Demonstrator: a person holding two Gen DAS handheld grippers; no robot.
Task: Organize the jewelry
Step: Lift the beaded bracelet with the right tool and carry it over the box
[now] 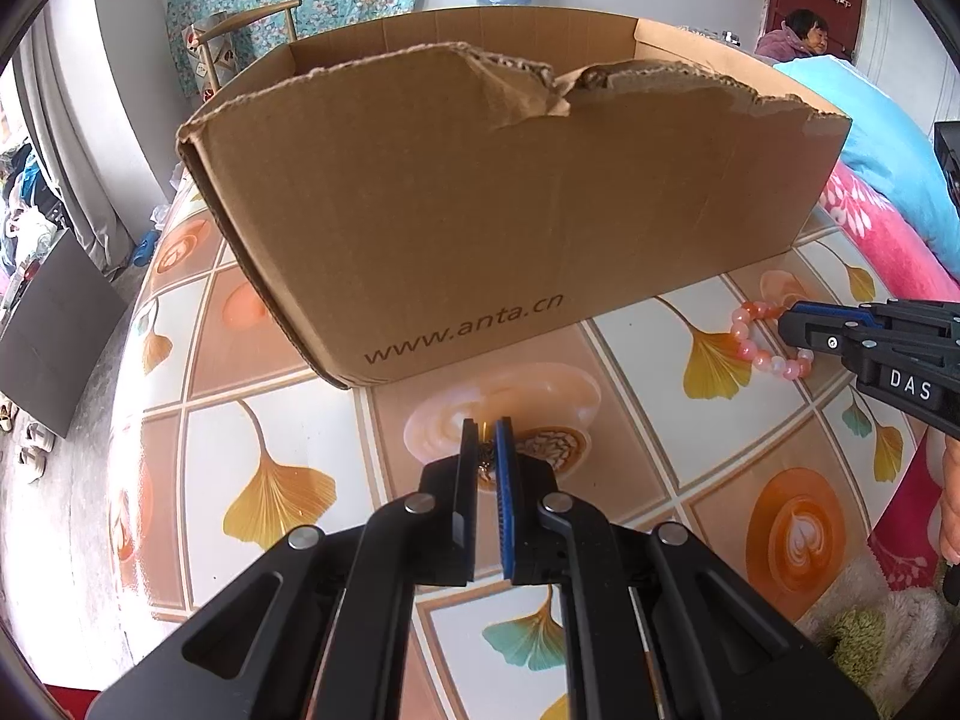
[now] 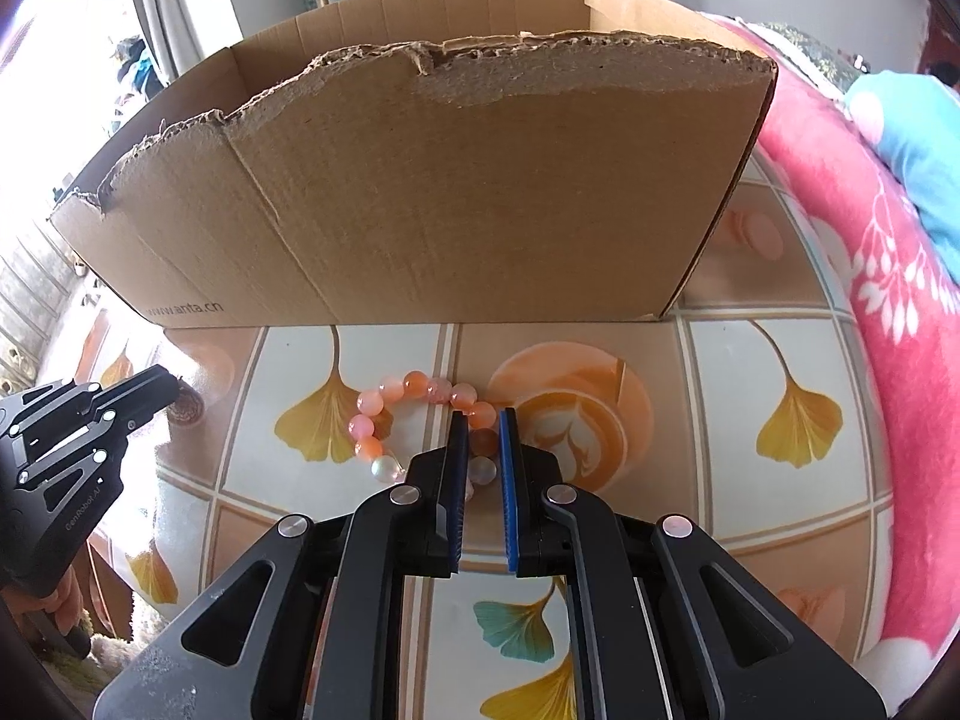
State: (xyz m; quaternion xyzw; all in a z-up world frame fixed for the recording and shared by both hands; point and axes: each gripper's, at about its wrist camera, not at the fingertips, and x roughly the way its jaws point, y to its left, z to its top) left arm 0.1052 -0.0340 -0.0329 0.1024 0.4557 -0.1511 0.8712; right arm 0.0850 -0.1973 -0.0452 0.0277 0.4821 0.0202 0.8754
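**Both grippers pinched on jewelry in front of the cardboard box**

The left gripper (image 1: 487,425) points steeply down at the table (image 1: 648,330), its jaws drawn almost together. Between the tips sits a small, dark gold piece of jewelry (image 1: 485,461), thin and chain-like; its exact kind is too small to tell. The pads press on it from both sides. Directly ahead of this gripper, and close to it, stands the open cardboard box (image 1: 480,198), its near wall torn along the top edge and printed with a web address near the bottom. The inside of the box is hidden behind that wall.

The right gripper (image 2: 483,414) also points steeply down, off to the right of the left one and well apart from it. Its jaws are nearly closed on one side of a pink and orange bead bracelet (image 2: 384,396). A bead or two lie between the blue pads, while the rest of the loop lies on the tabletop to the left of and just ahead of the fingertips. The same box wall rises beyond the bracelet, near it but not touching.

The table under both grippers has a glossy cover patterned with yellow ginkgo leaves and coffee cups. A pink floral blanket (image 2: 870,276) lies along the table's edge to the right of the right gripper.
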